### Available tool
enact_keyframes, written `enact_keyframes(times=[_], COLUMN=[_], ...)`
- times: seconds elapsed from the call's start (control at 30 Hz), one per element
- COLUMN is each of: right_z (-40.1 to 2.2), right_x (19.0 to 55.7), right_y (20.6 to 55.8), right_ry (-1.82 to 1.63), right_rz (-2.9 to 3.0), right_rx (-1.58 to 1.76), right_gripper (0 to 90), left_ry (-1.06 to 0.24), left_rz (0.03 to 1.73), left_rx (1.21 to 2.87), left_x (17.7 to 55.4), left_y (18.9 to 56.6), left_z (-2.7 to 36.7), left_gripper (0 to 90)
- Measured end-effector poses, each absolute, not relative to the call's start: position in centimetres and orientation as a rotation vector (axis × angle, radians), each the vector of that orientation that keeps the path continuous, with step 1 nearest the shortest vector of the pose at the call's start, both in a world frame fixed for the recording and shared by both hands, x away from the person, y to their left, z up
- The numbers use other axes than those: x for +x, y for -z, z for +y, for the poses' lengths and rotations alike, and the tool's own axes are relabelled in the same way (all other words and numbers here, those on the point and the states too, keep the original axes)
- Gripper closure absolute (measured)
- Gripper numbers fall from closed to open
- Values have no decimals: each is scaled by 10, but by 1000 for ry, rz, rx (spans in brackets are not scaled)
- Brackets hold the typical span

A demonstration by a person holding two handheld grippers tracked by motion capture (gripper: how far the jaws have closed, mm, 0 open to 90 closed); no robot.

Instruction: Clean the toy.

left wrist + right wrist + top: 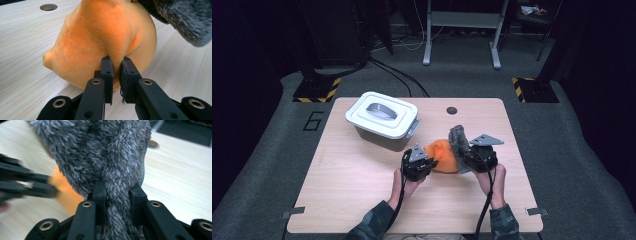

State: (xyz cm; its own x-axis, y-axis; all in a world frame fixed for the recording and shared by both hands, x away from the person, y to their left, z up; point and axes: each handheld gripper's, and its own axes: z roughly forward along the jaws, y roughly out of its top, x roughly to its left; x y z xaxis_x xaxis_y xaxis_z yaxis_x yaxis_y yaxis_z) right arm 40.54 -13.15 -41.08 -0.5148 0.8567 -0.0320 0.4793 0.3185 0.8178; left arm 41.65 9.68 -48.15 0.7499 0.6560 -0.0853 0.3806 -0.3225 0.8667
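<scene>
Item: light wooden table [362,200], bearing everything below; a round cable hole [452,110] is sitting toward its twelve o'clock edge. Item: lidded grey storage box [383,120], standing at about ten o'clock from the table's centre, well apart from the work. Item: orange plush body [443,156], resting on the table just at three o'clock of centre, between the two tools. Item: grey furry piece [457,137], standing up at the plush's one o'clock side. Item: left gripper [418,165], pinching a fold of orange fabric with jaws nearly together. Item: right gripper [472,159], clamping a twisted hank of grey fur, jaws narrow. Risk, as judged: the thin orange fold is likely slipping out if the right tool is pulling hard, or a seam is tearing. The left gripper view is showing that fold's shallow bite [116,65]; the right gripper view is showing the fur's twist [117,192]; the high view is giving the box and layout.
</scene>
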Motion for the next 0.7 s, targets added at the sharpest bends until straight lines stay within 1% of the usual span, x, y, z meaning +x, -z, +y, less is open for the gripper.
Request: enact_keyframes(times=[0.13,0.23,0.5,0.7], right_z=[-107,-100,-123,-145], right_x=[409,414,417,421], right_y=[408,413,422,436], right_ry=[-1067,-1003,-1006,-975], right_rz=[2180,2197,2169,2149], right_rx=[1104,1083,1180,1277], right_gripper=[712,709,709,708], left_ry=[-343,-346,-347,-347], left_rz=[782,785,784,786], left_rx=[1962,1959,1955,1956], left_x=[416,417,417,417], left_y=[480,481,482,482], left_z=[96,97,96,96], left_gripper=[818,818,818,818])
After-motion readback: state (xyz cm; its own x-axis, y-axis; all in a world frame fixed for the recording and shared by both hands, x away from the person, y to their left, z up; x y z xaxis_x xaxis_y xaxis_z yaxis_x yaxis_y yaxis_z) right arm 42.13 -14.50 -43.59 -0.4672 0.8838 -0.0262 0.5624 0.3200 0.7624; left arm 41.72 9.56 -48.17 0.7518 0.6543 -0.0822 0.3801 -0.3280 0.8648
